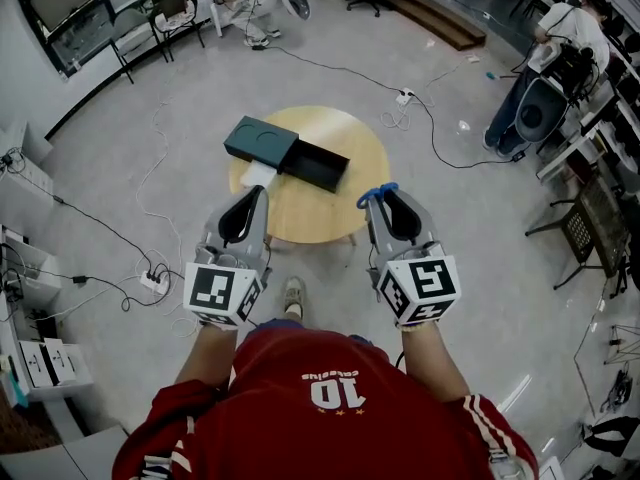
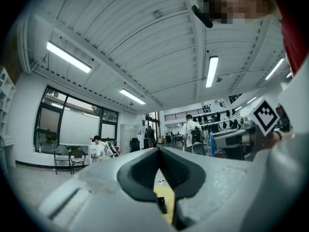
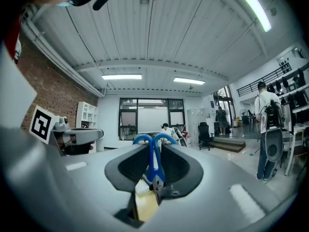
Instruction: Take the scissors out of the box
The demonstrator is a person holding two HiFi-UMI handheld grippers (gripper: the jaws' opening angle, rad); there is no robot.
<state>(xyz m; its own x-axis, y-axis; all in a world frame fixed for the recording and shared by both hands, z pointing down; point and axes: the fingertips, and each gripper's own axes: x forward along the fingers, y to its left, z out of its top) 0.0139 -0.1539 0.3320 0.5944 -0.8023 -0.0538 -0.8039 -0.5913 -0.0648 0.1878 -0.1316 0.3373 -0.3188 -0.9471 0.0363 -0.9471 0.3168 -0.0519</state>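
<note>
Right gripper view shows the right gripper pinching the blue-handled scissors — handles foremost. The left gripper is pressed together — empty.

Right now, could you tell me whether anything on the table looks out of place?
Only the dark box: its inner tray stands slid out on the round table. The scissors are in the right gripper. Nothing looks spilled or damaged.

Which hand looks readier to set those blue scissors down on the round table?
Right, likely: the right gripper already grips the blue-handled scissors, while the left gripper is shut on nothing.
</note>
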